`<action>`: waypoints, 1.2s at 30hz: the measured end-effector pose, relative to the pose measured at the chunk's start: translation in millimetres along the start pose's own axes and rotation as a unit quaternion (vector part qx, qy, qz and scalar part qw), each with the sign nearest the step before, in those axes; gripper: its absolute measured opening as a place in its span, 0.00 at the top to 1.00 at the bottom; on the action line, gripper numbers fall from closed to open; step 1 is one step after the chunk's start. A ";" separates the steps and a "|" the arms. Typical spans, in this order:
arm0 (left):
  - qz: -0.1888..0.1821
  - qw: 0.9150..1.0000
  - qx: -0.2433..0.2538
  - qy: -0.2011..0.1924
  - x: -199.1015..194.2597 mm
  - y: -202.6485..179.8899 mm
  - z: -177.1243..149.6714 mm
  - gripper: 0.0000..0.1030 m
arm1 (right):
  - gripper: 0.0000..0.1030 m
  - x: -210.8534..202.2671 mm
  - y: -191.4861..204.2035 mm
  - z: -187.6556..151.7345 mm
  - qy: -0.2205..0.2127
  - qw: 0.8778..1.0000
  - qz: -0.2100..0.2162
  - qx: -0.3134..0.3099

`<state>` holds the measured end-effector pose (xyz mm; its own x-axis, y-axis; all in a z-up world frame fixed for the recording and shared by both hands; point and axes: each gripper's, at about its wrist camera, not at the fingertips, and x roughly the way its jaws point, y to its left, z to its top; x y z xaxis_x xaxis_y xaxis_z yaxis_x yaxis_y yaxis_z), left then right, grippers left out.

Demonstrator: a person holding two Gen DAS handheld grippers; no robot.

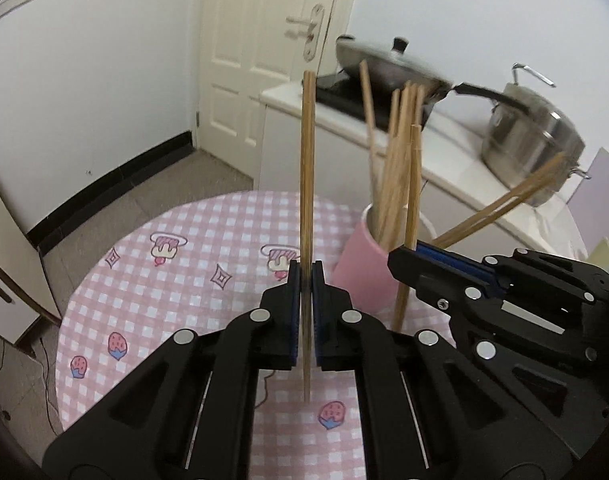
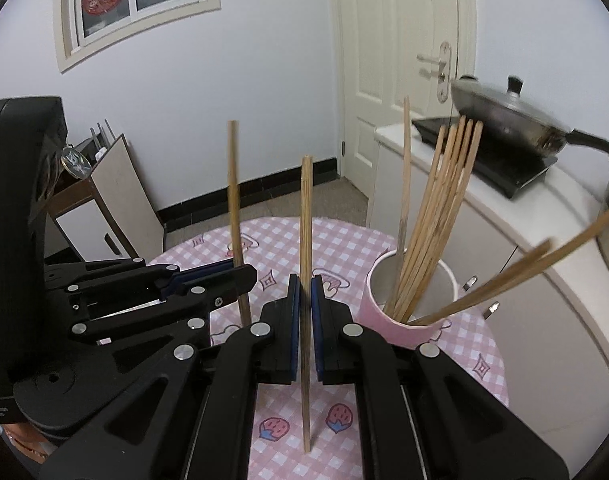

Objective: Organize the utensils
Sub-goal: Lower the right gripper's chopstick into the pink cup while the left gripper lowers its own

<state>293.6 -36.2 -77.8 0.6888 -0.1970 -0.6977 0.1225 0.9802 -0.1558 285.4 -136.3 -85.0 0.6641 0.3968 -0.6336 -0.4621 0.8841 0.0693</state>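
In the left wrist view my left gripper (image 1: 305, 276) is shut on a wooden chopstick (image 1: 307, 168) that stands upright above the table. My right gripper (image 1: 402, 258) reaches in from the right, shut on another chopstick (image 1: 413, 184) just in front of the pink cup (image 1: 362, 272). From the right wrist view, the right gripper (image 2: 305, 284) clamps its upright chopstick (image 2: 306, 220). The left gripper (image 2: 246, 274) is on the left with its own chopstick (image 2: 234, 184). The pink cup (image 2: 388, 322) holds several chopsticks (image 2: 436, 216), two of them leaning far right (image 2: 524, 268).
A round table with a pink checked cloth (image 1: 164, 280) lies below both grippers. Behind the cup runs a white counter (image 1: 444, 168) with a lidded wok (image 1: 388, 64) on a black cooker and a steel pot (image 1: 532, 136). A white door (image 1: 260, 40) and a low cabinet (image 2: 104, 216) stand beyond.
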 end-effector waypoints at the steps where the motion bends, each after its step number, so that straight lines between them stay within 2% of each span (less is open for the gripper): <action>1: -0.002 1.000 0.001 -0.008 -7.8 -2.9 0.8 0.94 | 0.96 -3.8 0.2 1.4 -0.004 1.000 0.000 0.000; 7: -0.013 0.998 0.013 -0.055 -43.5 -19.8 6.0 0.94 | 0.96 -47.4 2.5 10.2 -0.049 0.999 -0.006 -0.008; 14: -0.031 0.991 0.019 -0.128 -78.6 -39.7 25.3 0.94 | 0.96 -92.7 -2.1 31.0 -0.107 0.994 -0.019 -0.018; 21: -0.042 0.984 0.008 -0.173 -84.3 -48.8 48.7 0.94 | 0.96 -108.9 -27.4 57.0 -0.165 0.985 -0.039 -0.009; 26: -0.042 0.981 -0.009 -0.189 -71.4 -51.0 64.8 0.94 | 0.96 -106.2 -55.7 67.0 -0.191 0.980 -0.044 0.014; 31: -0.044 0.981 -0.008 -0.186 -49.0 -55.6 73.1 0.94 | 0.96 -95.9 -84.2 68.3 -0.212 0.976 -0.038 0.035; 36: -0.043 0.984 -0.002 -0.171 -19.3 -55.5 69.7 0.94 | 0.96 -74.5 -102.1 63.1 -0.202 0.978 -0.036 0.040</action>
<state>323.3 -85.2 -6.9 0.8761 -0.2591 -0.4066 0.1879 0.9601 -0.2069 320.2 -240.5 3.7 0.8789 0.3835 -0.2835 -0.3688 0.9235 0.1060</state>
